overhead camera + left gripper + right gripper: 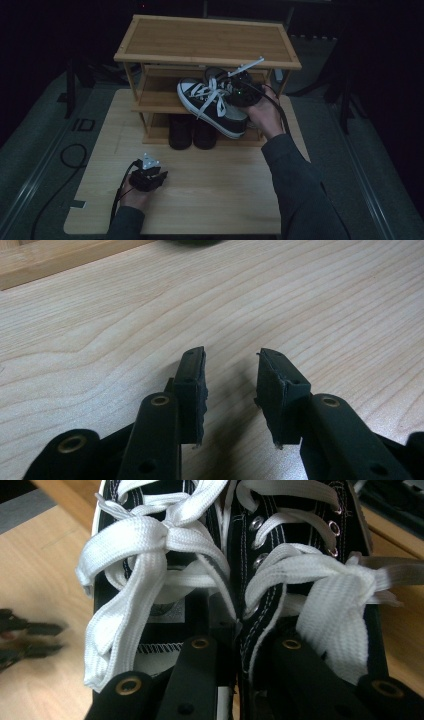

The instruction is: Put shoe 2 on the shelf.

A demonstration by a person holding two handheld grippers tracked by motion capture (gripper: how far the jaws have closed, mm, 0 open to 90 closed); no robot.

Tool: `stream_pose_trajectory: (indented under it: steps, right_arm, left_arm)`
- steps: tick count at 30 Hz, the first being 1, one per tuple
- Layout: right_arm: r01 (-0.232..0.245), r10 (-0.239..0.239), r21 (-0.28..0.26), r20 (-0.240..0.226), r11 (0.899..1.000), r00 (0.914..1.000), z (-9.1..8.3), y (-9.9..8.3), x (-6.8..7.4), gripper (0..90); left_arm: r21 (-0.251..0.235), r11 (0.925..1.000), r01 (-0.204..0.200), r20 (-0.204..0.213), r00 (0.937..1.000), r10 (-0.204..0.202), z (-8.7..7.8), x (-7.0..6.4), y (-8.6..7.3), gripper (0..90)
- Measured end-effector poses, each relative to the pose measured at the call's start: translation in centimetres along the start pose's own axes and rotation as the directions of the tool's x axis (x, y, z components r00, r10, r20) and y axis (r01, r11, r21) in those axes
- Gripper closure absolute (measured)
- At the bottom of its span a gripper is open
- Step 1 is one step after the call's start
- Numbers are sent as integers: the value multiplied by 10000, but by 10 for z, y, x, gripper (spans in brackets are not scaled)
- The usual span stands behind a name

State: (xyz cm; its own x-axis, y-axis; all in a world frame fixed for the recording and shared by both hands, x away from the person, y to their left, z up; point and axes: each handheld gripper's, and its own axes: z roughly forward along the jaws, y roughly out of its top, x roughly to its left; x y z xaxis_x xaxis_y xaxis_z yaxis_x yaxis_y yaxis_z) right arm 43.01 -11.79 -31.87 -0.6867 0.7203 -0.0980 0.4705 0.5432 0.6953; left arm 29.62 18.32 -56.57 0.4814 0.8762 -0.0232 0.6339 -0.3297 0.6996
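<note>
A pair of black canvas sneakers [212, 102] with white laces hangs in the air in front of the wooden shoe rack's middle shelf [155, 100]. My right gripper [241, 92] is shut on them. In the right gripper view its jaws pinch the two inner sides of the sneakers [165, 545] together, right gripper [237, 625]. My left gripper [148, 175] rests low over the table near its front left. It stands open with nothing between its fingers, left gripper [231, 367], over bare wood.
The wooden shoe rack [207, 37] stands at the back of the light wooden table [215, 190]. A pair of dark shoes [192, 132] sits on its bottom shelf. Cables lie on the floor at the left [72, 155].
</note>
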Motion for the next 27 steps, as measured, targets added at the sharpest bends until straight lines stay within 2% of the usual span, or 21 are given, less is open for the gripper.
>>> stream_pose_trajectory:
  steps: [5,8,11,15,18,22,27]
  right_arm:
    - [5,-1,-58,648,10000,9979,2,0,2,857]
    - [-99,106,-86,831,9999,9965,4,-2,3,856]
    - [-90,81,69,1249,9999,9921,7,-3,6,853]
    - [32,-67,207,1694,9998,9855,10,-4,7,796]
    - [249,-307,345,1794,9991,9833,9,-4,6,710]
    - [505,-572,433,1689,9978,9840,6,-5,2,636]
    - [898,-955,527,1186,9946,9883,2,-5,-3,580]
  left_arm:
    - [-3,10000,7,-12,10000,-7,0,0,0,644]
    - [-1,10000,-8,-31,10000,8,0,0,0,644]
    - [5,10000,-22,-51,10000,22,0,-1,0,643]
    - [9,10000,-25,-59,10000,25,0,-1,0,642]
    - [4,10000,-17,-49,10000,17,0,-1,0,642]
    - [4,10000,-9,-37,10000,9,0,-1,0,642]
    - [7,10000,-25,-41,10000,25,0,-1,0,640]
